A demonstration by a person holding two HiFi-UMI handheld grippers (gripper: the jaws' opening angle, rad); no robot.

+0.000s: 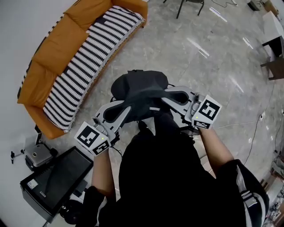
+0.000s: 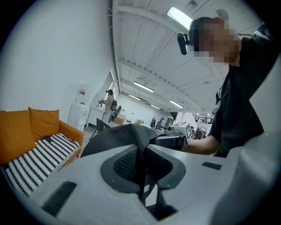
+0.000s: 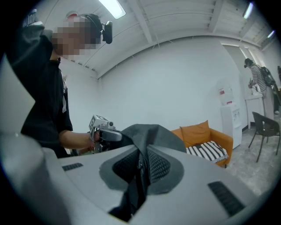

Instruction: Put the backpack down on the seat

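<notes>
A dark grey backpack (image 1: 140, 91) hangs in the air in front of the person, held up between both grippers. My left gripper (image 1: 128, 111) is shut on a fold of its fabric (image 2: 141, 165) at the near left. My right gripper (image 1: 162, 98) is shut on another fold (image 3: 139, 173) at the near right. The orange sofa (image 1: 60, 40) with a black-and-white striped cover (image 1: 88, 57) on its seat stands to the left, apart from the backpack. In the left gripper view the sofa (image 2: 26, 132) lies off to the left.
A black case (image 1: 55, 181) and a small grey device (image 1: 37, 154) sit on the floor at lower left. Chair legs (image 1: 191, 6) and dark furniture (image 1: 275, 53) stand at the far side. A cable (image 1: 248, 124) runs across the marble floor. People stand in the distance (image 2: 108, 103).
</notes>
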